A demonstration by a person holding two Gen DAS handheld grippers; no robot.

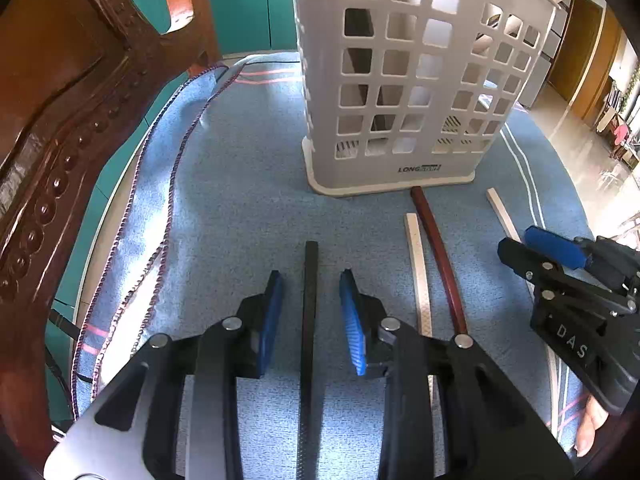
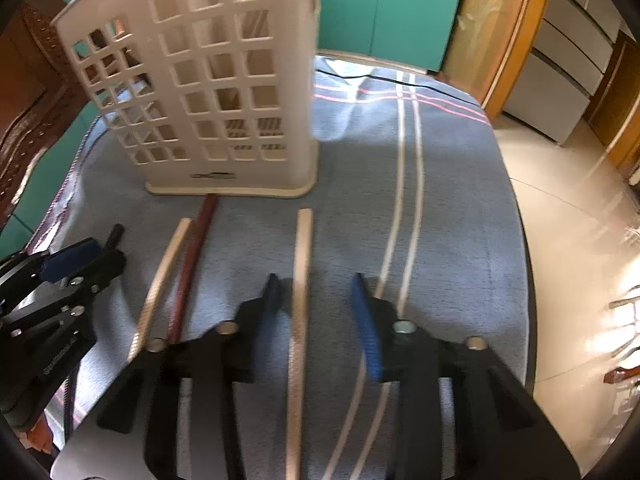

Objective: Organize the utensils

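In the left wrist view, four chopsticks lie on the blue woven cloth [image 1: 240, 184]: a black square-sided chopstick [image 1: 310, 300], two pale wooden chopsticks [image 1: 418, 276] and [image 1: 503, 214], and one dark red lacquered chopstick [image 1: 438, 260]. The black one runs straight up the middle, toward 12 o'clock, between the blue pads of the left gripper [image 1: 312, 292], whose fingers stand apart on either side without touching it. The red one and the nearer pale one lie just beside each other at about 2 o'clock. The white plastic lattice utensil holder [image 1: 400, 80] stands upright at 12 o'clock, with dark stick-like shapes inside, though the holes show too little to count them. The right gripper [image 1: 520, 246] enters at 3 o'clock.

In the right wrist view, somewhat blurred, the right gripper [image 2: 316, 292] has its fingers spread around a pale chopstick [image 2: 301, 280], apparently not yet pinching it. The red chopstick [image 2: 192, 256] and the second pale one [image 2: 164, 268] lie together at 10 o'clock, the red tip nearly touching the holder's [image 2: 208, 80] base. The left gripper [image 2: 86, 254] sits at 9 o'clock.
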